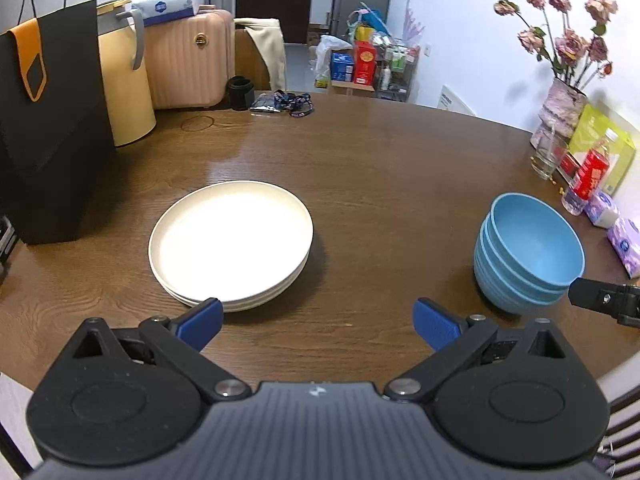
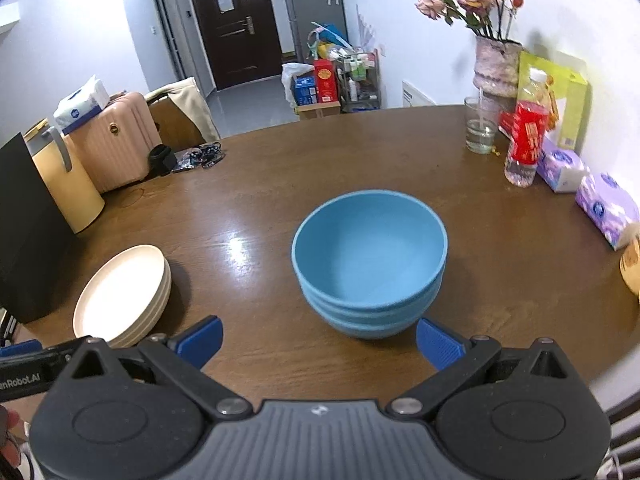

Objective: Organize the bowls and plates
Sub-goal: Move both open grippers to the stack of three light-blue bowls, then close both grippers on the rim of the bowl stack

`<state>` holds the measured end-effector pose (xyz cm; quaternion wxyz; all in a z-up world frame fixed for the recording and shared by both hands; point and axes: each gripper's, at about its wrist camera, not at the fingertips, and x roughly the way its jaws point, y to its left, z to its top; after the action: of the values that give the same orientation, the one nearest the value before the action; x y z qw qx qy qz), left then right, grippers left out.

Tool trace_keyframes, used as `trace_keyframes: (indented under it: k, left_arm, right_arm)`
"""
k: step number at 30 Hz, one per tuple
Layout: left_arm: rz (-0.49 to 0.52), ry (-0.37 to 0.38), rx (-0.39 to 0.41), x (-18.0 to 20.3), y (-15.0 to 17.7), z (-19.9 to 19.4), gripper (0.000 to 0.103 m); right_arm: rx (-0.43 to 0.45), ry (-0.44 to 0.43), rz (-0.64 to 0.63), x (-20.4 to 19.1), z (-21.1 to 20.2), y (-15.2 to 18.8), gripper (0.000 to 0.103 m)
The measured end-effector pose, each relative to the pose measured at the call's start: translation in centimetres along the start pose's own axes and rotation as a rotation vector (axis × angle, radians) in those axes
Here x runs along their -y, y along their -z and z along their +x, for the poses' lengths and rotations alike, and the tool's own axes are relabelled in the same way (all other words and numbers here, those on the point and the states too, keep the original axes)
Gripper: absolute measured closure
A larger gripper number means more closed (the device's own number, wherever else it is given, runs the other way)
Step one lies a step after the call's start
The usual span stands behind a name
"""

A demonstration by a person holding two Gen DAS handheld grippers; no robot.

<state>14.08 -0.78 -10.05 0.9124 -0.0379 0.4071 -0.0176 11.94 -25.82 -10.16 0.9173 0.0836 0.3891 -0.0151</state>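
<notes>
Left gripper (image 1: 316, 322) spread wide, level above the table's (image 1: 380, 152) near edge, short of stacked cream plates (image 1: 230, 246); right gripper (image 2: 318, 342) likewise spread, empty, facing stacked blue bowls (image 2: 370, 264) mid-table.

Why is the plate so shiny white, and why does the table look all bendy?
In the left wrist view, room light glares off the top plate and washes out its middle; a paler streak shines on the table behind it. In the right wrist view, the same glare sits on the wood left of the bowls. Both fisheye lenses curve the table's far edge.
</notes>
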Motion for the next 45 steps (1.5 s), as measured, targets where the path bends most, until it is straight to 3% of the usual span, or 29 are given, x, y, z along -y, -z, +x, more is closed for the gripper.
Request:
trace_keyframes:
  k: [10,22,34,45]
  left_arm:
    - [0.030,0.061,-0.001,-0.1,-0.1,0.5,0.000]
    - [0.090,0.130,-0.006,4.4,-2.5,3.0,0.000]
    - [0.131,0.206,-0.058,11.1,-6.2,7.9,0.000]
    - [0.169,0.178,-0.185,16.5,-7.2,14.1,0.000]
  right_arm:
    - [-0.007,0.085,0.033,0.4,-0.9,1.0,0.000]
    - [-0.003,0.141,0.072,3.7,0.2,-1.6,0.000]
    - [-0.074,0.153,0.097,8.3,4.7,-5.3,0.000]
    - [-0.196,0.119,0.131,11.7,10.5,-6.8,0.002]
